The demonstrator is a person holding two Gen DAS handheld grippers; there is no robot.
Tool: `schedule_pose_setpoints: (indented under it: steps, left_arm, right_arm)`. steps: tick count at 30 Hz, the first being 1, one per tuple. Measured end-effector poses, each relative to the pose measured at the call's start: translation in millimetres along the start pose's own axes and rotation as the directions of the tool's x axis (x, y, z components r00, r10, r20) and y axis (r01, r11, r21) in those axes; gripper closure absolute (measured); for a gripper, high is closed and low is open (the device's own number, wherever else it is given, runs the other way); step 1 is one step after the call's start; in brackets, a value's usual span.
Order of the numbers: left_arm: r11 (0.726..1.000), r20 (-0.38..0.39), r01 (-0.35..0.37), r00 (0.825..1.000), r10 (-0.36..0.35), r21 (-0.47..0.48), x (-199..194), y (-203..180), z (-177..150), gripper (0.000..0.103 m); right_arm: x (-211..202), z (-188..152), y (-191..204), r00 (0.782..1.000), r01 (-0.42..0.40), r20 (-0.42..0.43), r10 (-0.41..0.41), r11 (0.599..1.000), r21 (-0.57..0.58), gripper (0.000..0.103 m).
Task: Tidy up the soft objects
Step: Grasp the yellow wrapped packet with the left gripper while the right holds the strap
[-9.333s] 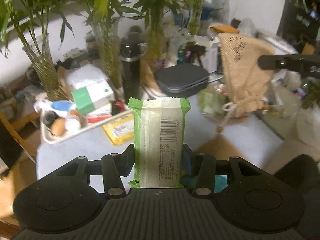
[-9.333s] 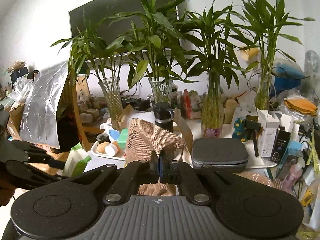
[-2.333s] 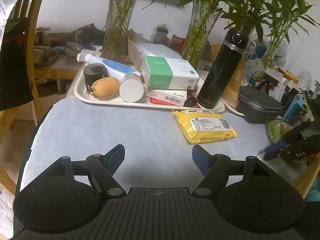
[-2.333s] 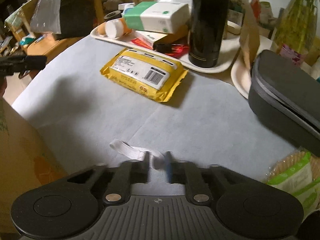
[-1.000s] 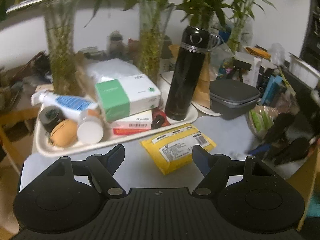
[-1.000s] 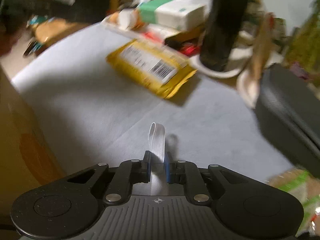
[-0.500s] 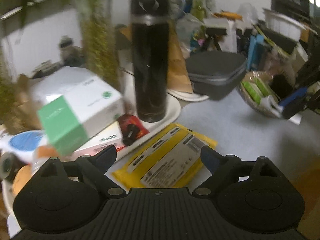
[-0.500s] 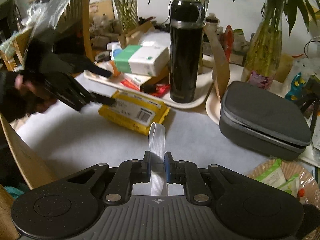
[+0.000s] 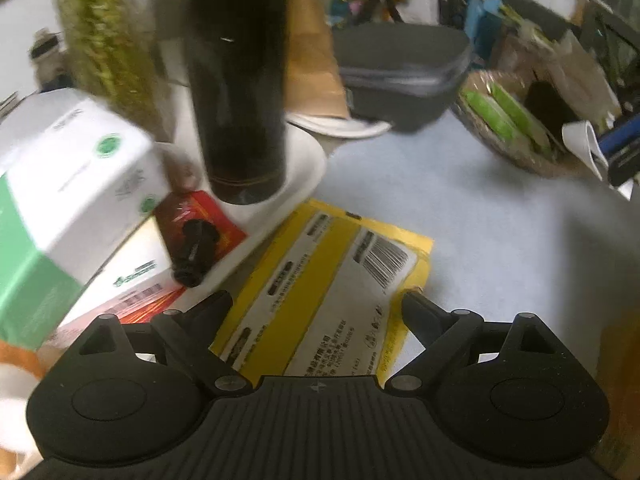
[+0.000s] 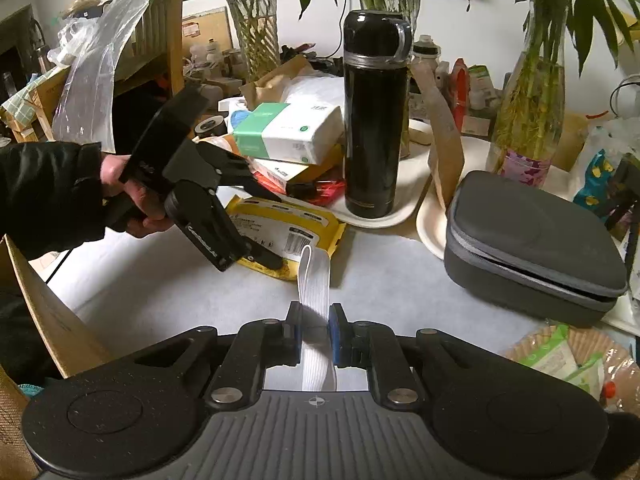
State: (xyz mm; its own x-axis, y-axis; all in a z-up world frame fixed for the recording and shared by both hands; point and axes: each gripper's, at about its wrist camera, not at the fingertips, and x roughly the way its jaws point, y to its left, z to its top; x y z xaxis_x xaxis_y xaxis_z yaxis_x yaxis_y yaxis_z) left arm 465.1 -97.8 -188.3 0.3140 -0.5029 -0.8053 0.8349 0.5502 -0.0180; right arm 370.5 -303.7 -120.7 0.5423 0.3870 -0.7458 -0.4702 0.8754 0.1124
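Item: yellow wipes pack (image 9: pixel 328 292), flat on the table beside the white tray (image 9: pixel 308 160). Left gripper (image 9: pixel 316 300): jaws just opened wide, straddling the pack, not yet pressing. Right gripper (image 10: pixel 314 334): clenched on white elastic strap (image 10: pixel 316 280). Handling: lower squarely, close across the width, avoid tray rim

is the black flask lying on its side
No, the black flask stands upright on the white tray, behind the yellow packet.
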Motion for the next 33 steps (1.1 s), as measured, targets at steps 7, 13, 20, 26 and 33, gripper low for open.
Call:
schedule_pose_setpoints:
  steps: [7,13,20,26,33]
  left_arm:
    - [0.998,-0.088,0.033,0.996,-0.027,0.059,4,-11,1,0.009]
    - [0.996,-0.155,0.005,0.988,0.009,0.094,4,-22,2,0.033]
    - [0.998,-0.137,-0.060,0.989,0.061,0.010,-10,-25,-2,0.047]
    - [0.986,-0.112,-0.149,0.984,0.141,-0.070,-41,-27,-9,0.051]
    - [0.960,-0.058,-0.240,0.971,0.234,-0.146,-92,-35,-8,0.052]
  right_arm:
    - [1,1,-1,0.999,0.035,-0.014,-0.035,0.999,0.010,0.087]
    - [-2,2,0,0.998,0.067,-0.016,-0.067,0.998,0.019,0.087]
    - [-13,3,10,0.997,0.083,-0.006,-0.083,0.997,0.009,0.087]
    - [-26,5,19,0.995,0.102,0.011,-0.103,0.995,0.009,0.087]
    - [-58,13,31,0.990,0.132,0.054,-0.133,0.991,0.029,0.087]
